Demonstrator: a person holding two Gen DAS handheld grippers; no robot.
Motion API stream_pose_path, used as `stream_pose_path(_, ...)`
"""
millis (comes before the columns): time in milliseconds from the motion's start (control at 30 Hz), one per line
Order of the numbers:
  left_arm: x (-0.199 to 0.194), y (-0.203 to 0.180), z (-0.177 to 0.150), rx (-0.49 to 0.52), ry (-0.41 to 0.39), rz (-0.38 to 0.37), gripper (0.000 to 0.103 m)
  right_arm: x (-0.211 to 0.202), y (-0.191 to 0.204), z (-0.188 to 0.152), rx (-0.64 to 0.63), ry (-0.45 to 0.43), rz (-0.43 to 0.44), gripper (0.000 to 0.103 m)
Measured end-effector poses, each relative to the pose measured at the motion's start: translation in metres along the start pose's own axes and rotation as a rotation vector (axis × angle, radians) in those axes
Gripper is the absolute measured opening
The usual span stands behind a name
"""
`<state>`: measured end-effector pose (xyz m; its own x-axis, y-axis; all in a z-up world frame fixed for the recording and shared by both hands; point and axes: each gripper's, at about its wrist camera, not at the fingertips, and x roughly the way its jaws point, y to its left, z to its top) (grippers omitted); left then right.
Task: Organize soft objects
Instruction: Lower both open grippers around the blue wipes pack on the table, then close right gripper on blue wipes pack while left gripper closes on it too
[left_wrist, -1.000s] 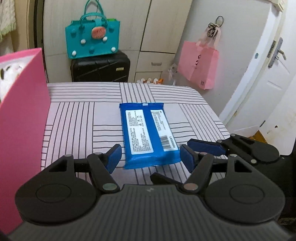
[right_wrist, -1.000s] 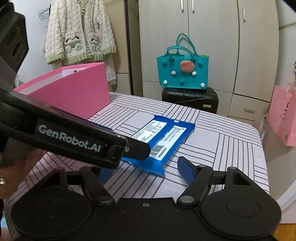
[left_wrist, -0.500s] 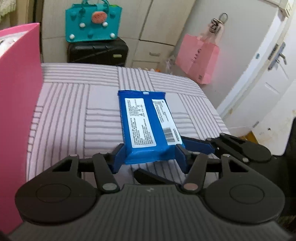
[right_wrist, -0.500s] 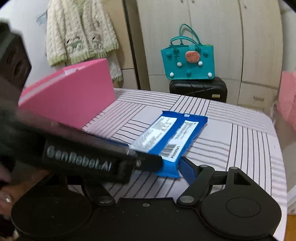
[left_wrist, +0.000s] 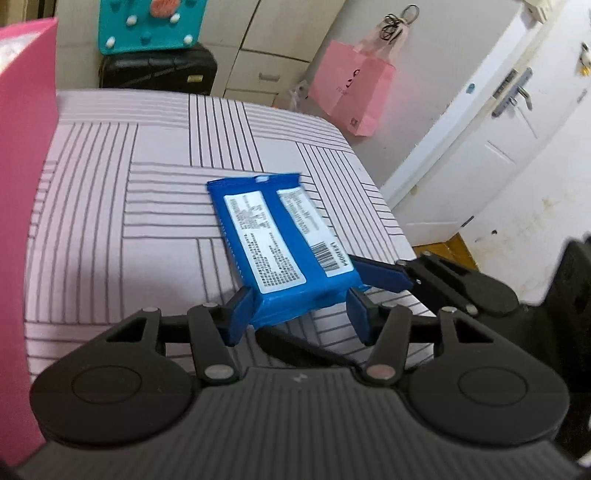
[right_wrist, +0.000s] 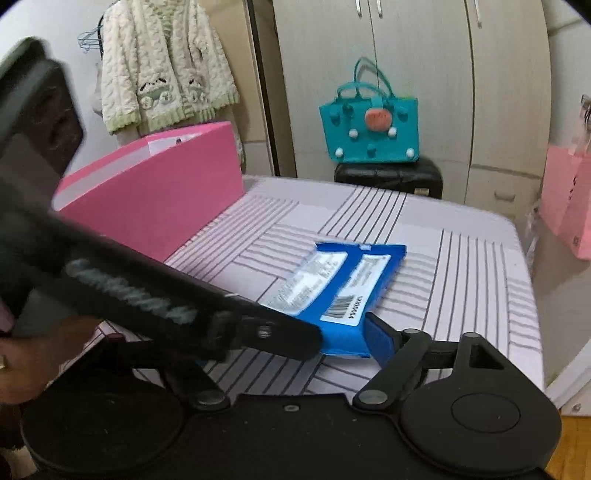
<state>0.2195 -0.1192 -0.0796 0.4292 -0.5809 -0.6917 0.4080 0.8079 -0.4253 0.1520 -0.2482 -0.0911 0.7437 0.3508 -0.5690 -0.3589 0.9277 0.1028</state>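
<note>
Wipes pack (left_wrist: 280, 251) near the table edge (left_wrist: 388, 218), left jaws seemingly closing on it, right jaws opening.

Blue wipes pack (left_wrist: 280, 243), pink box (right_wrist: 155, 192), grey-striped lilac tablecloth (left_wrist: 147, 192)

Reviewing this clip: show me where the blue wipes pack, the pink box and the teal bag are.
blue wipes pack (left_wrist: 275, 245), left wrist view, on the large white label on its top face.
pink box (right_wrist: 159, 195), right wrist view, middle of its long side wall.
teal bag (right_wrist: 369, 134), right wrist view, centre of its front panel.
</note>
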Motion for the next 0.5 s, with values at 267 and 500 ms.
stream_pose_path(267, -0.003, -0.007, 0.000, 0.042, -0.048, 0.073, 0.052, 0.000, -0.001, -0.008, 0.041, -0.010, -0.010, 0.086)
stream_pose_path(500, 0.006, -0.002, 0.012, 0.090, -0.121, 0.148, 0.051, 0.009, -0.008, -0.009, 0.047, 0.006, -0.053, 0.086)
